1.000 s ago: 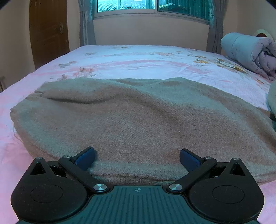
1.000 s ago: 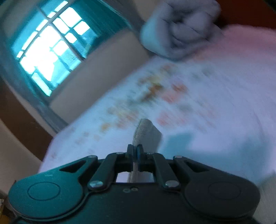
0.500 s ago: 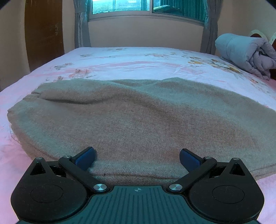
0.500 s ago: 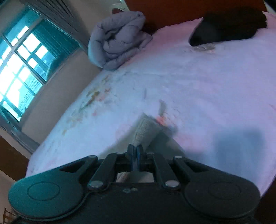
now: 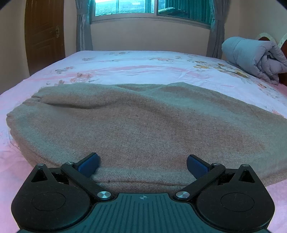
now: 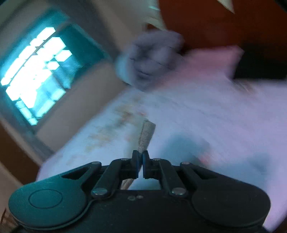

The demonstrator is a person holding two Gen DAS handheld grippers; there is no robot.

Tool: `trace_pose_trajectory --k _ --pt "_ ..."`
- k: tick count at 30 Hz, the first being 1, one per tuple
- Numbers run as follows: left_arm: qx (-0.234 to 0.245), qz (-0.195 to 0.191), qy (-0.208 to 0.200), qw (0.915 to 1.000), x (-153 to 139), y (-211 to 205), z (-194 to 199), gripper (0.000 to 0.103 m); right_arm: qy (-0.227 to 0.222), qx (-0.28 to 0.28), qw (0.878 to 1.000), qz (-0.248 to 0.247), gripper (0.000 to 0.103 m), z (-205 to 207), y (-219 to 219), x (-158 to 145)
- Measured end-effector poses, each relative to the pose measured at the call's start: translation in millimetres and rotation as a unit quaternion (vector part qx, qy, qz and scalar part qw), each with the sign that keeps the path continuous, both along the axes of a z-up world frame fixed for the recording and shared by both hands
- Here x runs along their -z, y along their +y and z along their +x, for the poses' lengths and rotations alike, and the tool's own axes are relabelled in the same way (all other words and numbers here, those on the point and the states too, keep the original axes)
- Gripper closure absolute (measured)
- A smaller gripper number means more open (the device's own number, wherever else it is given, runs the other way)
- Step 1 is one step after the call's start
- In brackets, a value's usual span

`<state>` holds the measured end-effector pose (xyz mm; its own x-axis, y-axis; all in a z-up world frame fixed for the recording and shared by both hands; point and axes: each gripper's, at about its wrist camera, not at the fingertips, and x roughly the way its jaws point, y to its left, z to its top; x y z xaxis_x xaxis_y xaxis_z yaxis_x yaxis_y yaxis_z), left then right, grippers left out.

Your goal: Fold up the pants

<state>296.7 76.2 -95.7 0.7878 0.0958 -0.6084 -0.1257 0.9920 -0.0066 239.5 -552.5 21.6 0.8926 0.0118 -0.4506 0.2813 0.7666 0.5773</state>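
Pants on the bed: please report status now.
Left gripper open, jaws straddling near edge of pants. Right gripper shut on a strip of pants fabric, view blurred. Pants spread on bed. Rolled quilt far off, not obstructing.

A wide bed (image 5: pixel 143 68) fills most of the room, covered by a pale pink sheet printed with scattered flowers in pink and yellow. At its far right a grey-lilac quilt (image 5: pixel 254 55) lies rolled up against a dark reddish headboard (image 5: pixel 283 77). Behind the bed runs a plain cream wall (image 5: pixel 148 35), with a broad window (image 5: pixel 143 9) above it giving cool teal daylight (roof tiles show through the glass). Grey curtains (image 5: pixel 83 26) hang at both ends of the window. A brown wooden door (image 5: pixel 44 35) stands in the left wall. The right wrist view is tilted and badly blurred.
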Motion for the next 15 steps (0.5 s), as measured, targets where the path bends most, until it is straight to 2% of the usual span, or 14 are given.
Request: trace_pose_trajectory --k 3,5,6,11,15 --pt "0.004 0.001 0.001 1.0 0.1 1.0 -0.3 0.0 0.089 0.041 0.992 0.077 0.103 -9.8 -31.7 84.7" --pt "0.008 0.001 0.004 1.0 -0.7 1.6 -0.1 0.0 0.075 0.053 0.988 0.126 0.103 -18.1 -42.6 112.2" --pt "0.01 0.002 0.005 0.9999 -1.3 1.7 0.2 0.0 0.065 0.058 0.987 0.135 0.103 -20.3 -44.0 115.1" --pt "0.009 0.003 0.005 0.9999 -1.3 1.4 1.6 0.0 0.046 0.048 0.991 0.112 0.103 -12.0 -37.6 97.8" --pt "0.008 0.005 0.005 0.9999 -1.0 0.6 1.7 0.0 0.054 0.027 0.992 0.108 0.103 -2.7 -44.8 103.4"
